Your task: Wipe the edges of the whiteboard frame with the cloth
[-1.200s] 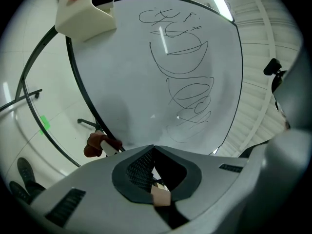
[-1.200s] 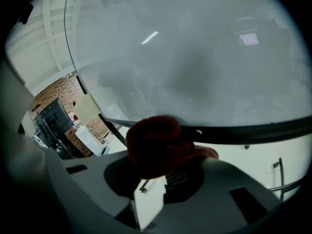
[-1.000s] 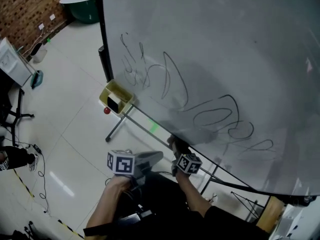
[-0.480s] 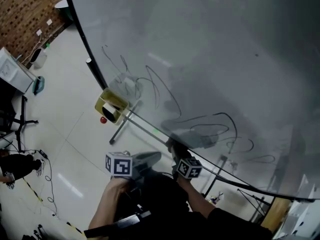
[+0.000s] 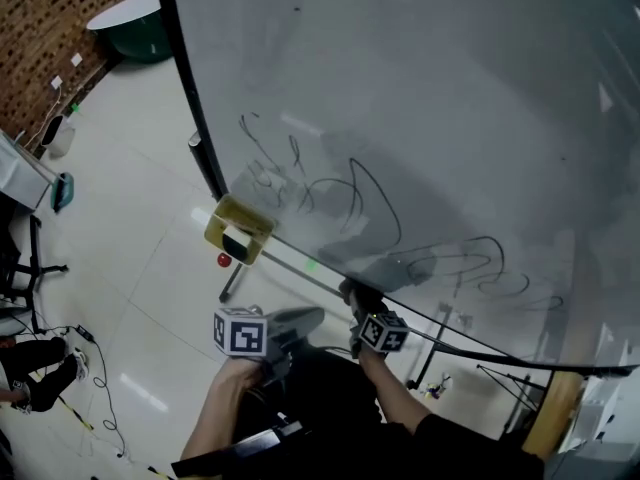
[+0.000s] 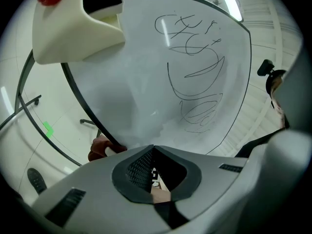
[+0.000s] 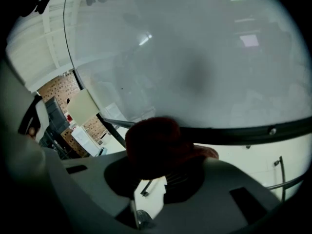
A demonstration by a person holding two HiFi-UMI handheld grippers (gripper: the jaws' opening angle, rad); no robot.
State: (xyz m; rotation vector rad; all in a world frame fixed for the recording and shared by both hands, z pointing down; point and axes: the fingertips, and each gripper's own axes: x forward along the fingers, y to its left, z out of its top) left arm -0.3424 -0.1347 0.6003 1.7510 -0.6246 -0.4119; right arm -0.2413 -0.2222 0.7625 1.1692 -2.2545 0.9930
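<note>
Slippage is the likely trouble. The cloth (image 7: pixel 156 145), a bunched dark-red wad clamped in the right gripper (image 7: pixel 158 172), presses against the bottom frame (image 7: pixel 253 133). It could ride up onto the whiteboard (image 5: pixel 420 98) and smear the scribbles (image 5: pixel 370 193). The wad shows no clear long axis. The frame runs down-right in the head view. The left gripper (image 6: pixel 152 152) is closed on nothing.

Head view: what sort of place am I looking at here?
Probably a lab or office workroom: a large scribbled-on whiteboard on a metal stand, a glossy tiled floor, and a brick wall behind.
</note>
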